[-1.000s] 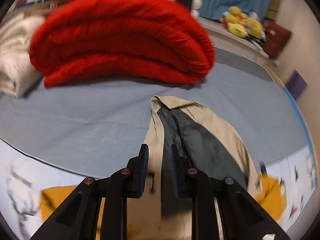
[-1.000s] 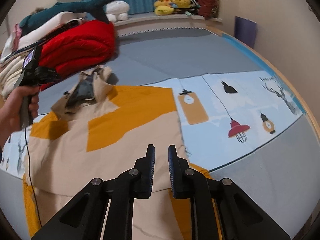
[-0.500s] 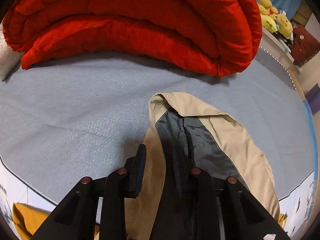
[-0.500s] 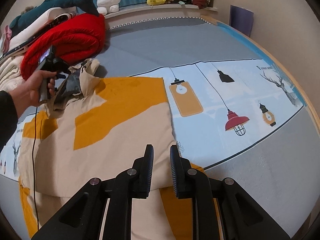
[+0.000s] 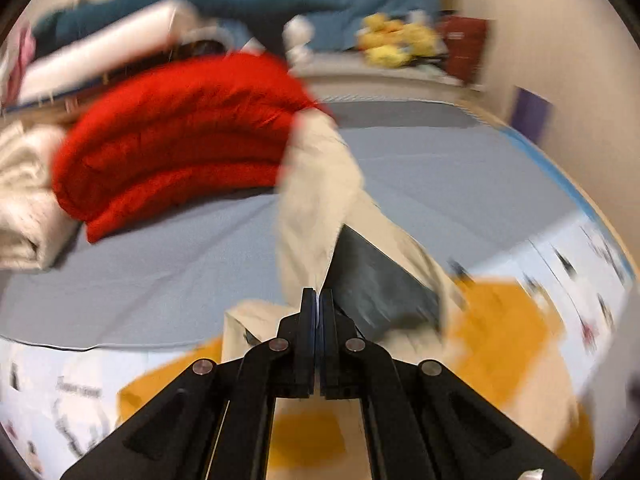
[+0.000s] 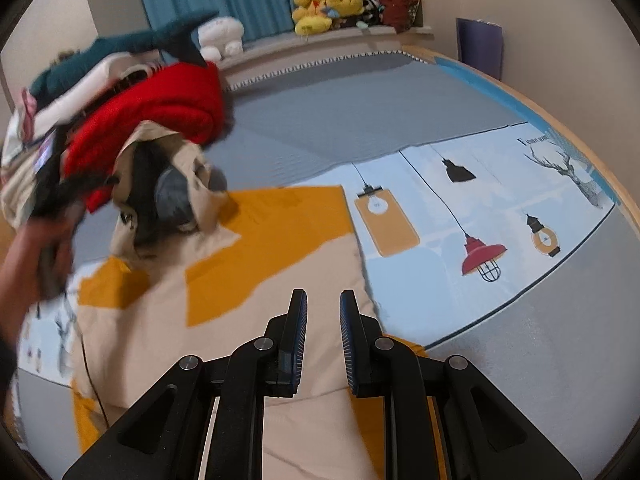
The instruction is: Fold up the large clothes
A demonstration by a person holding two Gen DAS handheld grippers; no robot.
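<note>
A beige and orange jacket (image 6: 248, 280) lies spread on the bed, its hood (image 6: 176, 184) toward the red quilt. My left gripper (image 5: 319, 294) is shut on the hood's edge and holds it up off the bed. The beige hood (image 5: 320, 184) and its dark grey lining (image 5: 376, 280) hang stretched in front of the fingers. In the right wrist view a hand (image 6: 36, 248) grips the blurred left gripper (image 6: 60, 188) at the far left. My right gripper (image 6: 323, 300) hovers over the jacket's lower part, narrowly open, with nothing between its fingers.
A folded red quilt (image 6: 168, 108) and a white blanket (image 5: 20, 208) sit behind the hood. A shark plush (image 6: 132, 40) and yellow plush toys (image 6: 324, 4) line the far ledge. A lamp-print sheet (image 6: 480, 208) covers the bed's right side, near the wall.
My left gripper closed on the hood's edge and pulled back and up, lifting the hood off the grey-blue sheet. The right gripper has hardly moved.
</note>
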